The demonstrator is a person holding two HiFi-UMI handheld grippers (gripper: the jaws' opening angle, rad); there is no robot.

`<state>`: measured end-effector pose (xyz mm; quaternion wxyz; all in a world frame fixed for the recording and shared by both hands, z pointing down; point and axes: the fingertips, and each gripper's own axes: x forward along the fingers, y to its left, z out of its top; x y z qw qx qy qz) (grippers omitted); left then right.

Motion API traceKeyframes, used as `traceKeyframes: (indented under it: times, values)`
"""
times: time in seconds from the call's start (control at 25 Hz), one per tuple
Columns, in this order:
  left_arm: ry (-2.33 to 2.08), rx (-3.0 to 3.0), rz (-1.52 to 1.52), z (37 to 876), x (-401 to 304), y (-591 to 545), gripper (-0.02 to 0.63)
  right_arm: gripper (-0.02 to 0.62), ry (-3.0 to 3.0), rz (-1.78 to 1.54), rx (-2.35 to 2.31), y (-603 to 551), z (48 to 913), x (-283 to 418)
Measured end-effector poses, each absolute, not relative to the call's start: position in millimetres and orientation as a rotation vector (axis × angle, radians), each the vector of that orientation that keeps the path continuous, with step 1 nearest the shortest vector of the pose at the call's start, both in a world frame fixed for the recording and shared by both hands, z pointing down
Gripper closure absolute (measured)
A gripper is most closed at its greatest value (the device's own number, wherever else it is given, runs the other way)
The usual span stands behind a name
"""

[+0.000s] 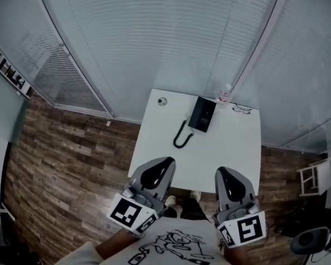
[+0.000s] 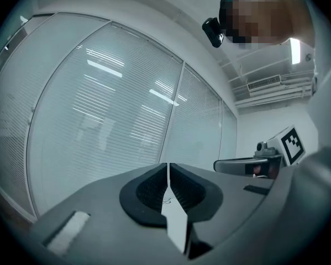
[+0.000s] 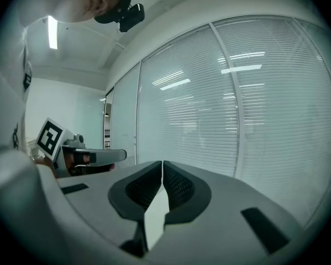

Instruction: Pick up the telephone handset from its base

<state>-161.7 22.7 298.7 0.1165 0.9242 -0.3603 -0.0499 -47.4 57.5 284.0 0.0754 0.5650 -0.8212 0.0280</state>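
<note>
A black telephone (image 1: pixel 202 114) lies on the far part of a white table (image 1: pixel 220 153), its handset resting on the base and a coiled black cord (image 1: pixel 182 137) looping out to its left. My left gripper (image 1: pixel 157 171) hovers over the table's near left edge, well short of the phone, jaws shut with nothing between them. My right gripper (image 1: pixel 230 182) hovers over the near right edge, also shut and empty. In the left gripper view the closed jaws (image 2: pixel 168 170) point at window blinds, and in the right gripper view the closed jaws (image 3: pixel 162 167) do the same; the phone shows in neither.
A small round object (image 1: pixel 162 101) sits at the table's far left corner; a clear bottle (image 1: pixel 225 93) and a pair of glasses (image 1: pixel 241 110) lie at the far right. Glass walls with blinds stand behind the table. Wood flooring lies on both sides, a white stool (image 1: pixel 311 178) at right.
</note>
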Motion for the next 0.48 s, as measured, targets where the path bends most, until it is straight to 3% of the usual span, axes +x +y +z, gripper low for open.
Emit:
traceKeyframes:
  times: [0.48]
  values:
    - [-1.027,2.709,-0.127,299,-84,-30,0.591,0.588,-2.473,0.103,1.73,5,286,28]
